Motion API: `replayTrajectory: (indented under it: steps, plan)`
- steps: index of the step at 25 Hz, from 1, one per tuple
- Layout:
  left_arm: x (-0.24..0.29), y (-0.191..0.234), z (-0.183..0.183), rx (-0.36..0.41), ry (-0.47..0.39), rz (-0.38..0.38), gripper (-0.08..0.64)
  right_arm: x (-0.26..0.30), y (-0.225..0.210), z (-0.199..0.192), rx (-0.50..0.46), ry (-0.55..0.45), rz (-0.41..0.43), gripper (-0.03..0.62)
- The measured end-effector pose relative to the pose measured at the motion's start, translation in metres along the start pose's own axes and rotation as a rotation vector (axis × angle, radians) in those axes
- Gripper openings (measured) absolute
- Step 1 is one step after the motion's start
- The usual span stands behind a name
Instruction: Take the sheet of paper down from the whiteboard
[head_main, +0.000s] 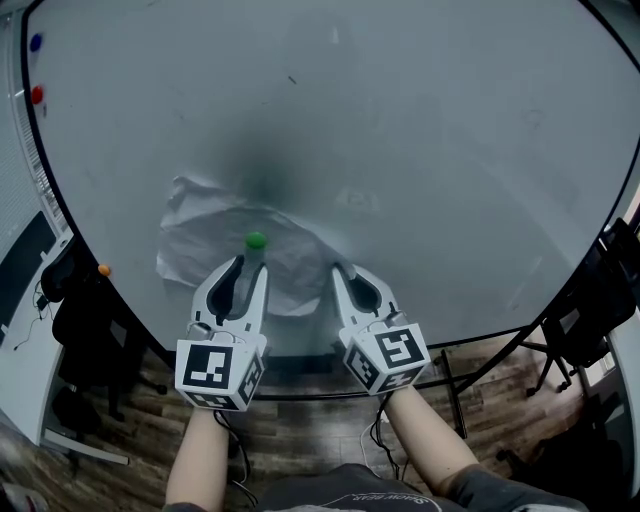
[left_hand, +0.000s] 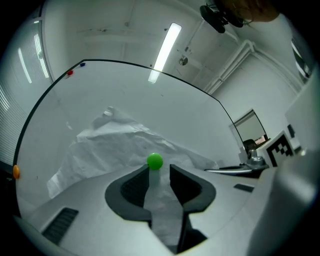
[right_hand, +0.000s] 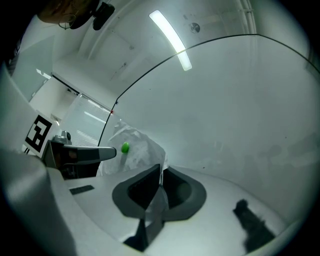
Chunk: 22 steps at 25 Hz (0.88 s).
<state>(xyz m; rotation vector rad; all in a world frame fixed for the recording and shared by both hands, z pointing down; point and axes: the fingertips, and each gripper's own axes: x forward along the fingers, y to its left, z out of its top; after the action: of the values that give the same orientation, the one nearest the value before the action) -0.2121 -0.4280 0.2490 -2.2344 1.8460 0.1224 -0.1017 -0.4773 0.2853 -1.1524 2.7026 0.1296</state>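
A crumpled white sheet of paper (head_main: 200, 240) hangs on the whiteboard (head_main: 420, 150), pinned by a green round magnet (head_main: 256, 240). My left gripper (head_main: 250, 265) is open, its fingertips on either side of the magnet's base. In the left gripper view the magnet (left_hand: 154, 161) sits at the tip gap of the left gripper (left_hand: 160, 170), with no pad pressing on it and the paper (left_hand: 110, 145) behind. My right gripper (head_main: 338, 270) is shut on the sheet's lower right edge. In the right gripper view the paper (right_hand: 137, 147) runs between the closed jaws of the right gripper (right_hand: 162, 167).
A blue magnet (head_main: 36, 43) and a red magnet (head_main: 37, 95) stick to the board's upper left, and an orange one (head_main: 104, 270) sits near its left edge. A black chair (head_main: 590, 290) stands at the right. Wooden floor (head_main: 320, 440) lies below the board.
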Motion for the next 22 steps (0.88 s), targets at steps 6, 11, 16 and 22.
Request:
replayTrajectory:
  steps: [6, 11, 16, 22]
  plan:
    - [0.012, 0.000, 0.009, 0.059, -0.009, 0.051, 0.161, -0.001, 0.000, 0.003, -0.004, -0.007, 0.002, 0.034]
    - [0.020, 0.011, 0.017, 0.086, -0.021, 0.144, 0.161, -0.003, 0.000, 0.003, 0.011, -0.010, 0.010, 0.034]
    - [0.019, 0.007, 0.017, 0.110, -0.019, 0.155, 0.161, -0.005, -0.003, 0.005, 0.019, -0.017, 0.004, 0.034]
    - [0.023, 0.001, 0.016, 0.114, 0.001, 0.152, 0.161, -0.007, -0.004, 0.006, 0.028, -0.023, 0.007, 0.034]
